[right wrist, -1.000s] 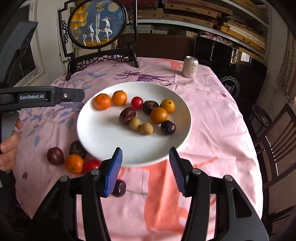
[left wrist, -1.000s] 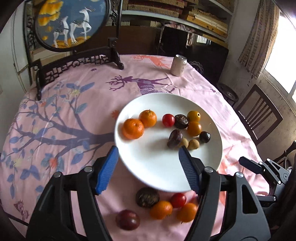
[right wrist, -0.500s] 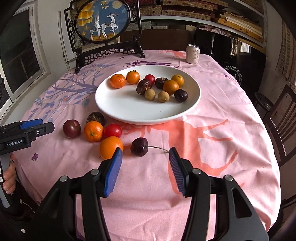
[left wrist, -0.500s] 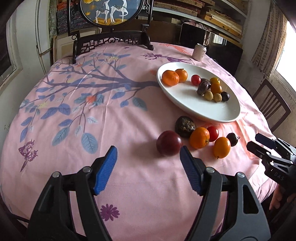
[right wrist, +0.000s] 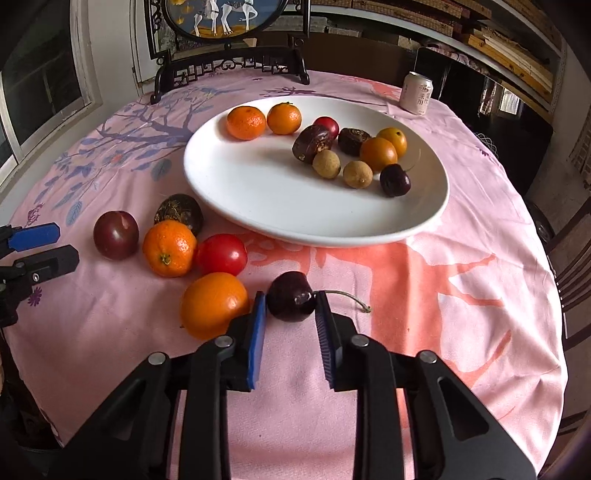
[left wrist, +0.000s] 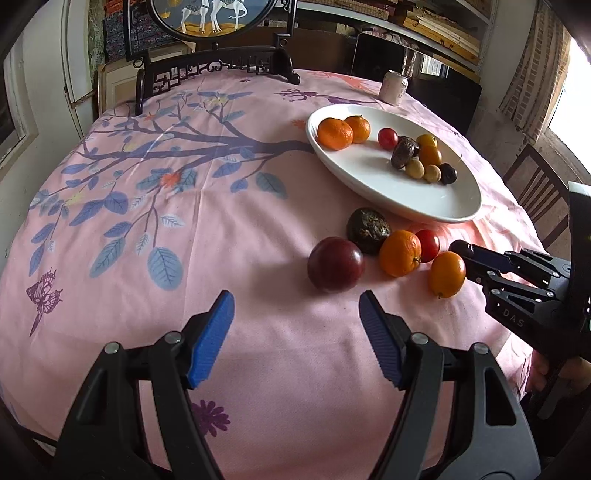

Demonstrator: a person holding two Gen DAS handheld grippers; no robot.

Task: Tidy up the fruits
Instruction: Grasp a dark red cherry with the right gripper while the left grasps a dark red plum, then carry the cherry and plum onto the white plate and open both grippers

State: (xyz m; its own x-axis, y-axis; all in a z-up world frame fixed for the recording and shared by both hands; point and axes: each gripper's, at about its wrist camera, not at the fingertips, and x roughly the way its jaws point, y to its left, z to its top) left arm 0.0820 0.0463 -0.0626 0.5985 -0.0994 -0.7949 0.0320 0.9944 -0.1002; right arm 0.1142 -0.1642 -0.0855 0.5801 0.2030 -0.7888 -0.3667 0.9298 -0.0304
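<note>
White plate (right wrist: pixel 258 206) with oranges, dark fruits, small tan ones, more fruit on the counter (right wrist: pixel 443 295) near it, right tool (right wrist: pixel 290 312) closing around a cherry (right wrist: pixel 291 297), left tool (left wrist: pixel 295 321) wide open, empty, near a plum (left wrist: pixel 335 264)

You are working in a lived-in home dining room. A round table under a pink cloth printed with blue-leaved branches (left wrist: pixel 155 192) fills the space, and a white ceramic plate of mixed fruit (right wrist: pixel 258 192) sits on it. Behind the plate stands a dark carved-wood stand holding a round painted deer panel (right wrist: pixel 225 22), with a white drink can (right wrist: pixel 416 92) to its right. Wooden shelves stacked with flat bundles (right wrist: pixel 509 40) line the wall beyond, and a dark slatted wooden chair (left wrist: pixel 541 195) waits beside the table.
</note>
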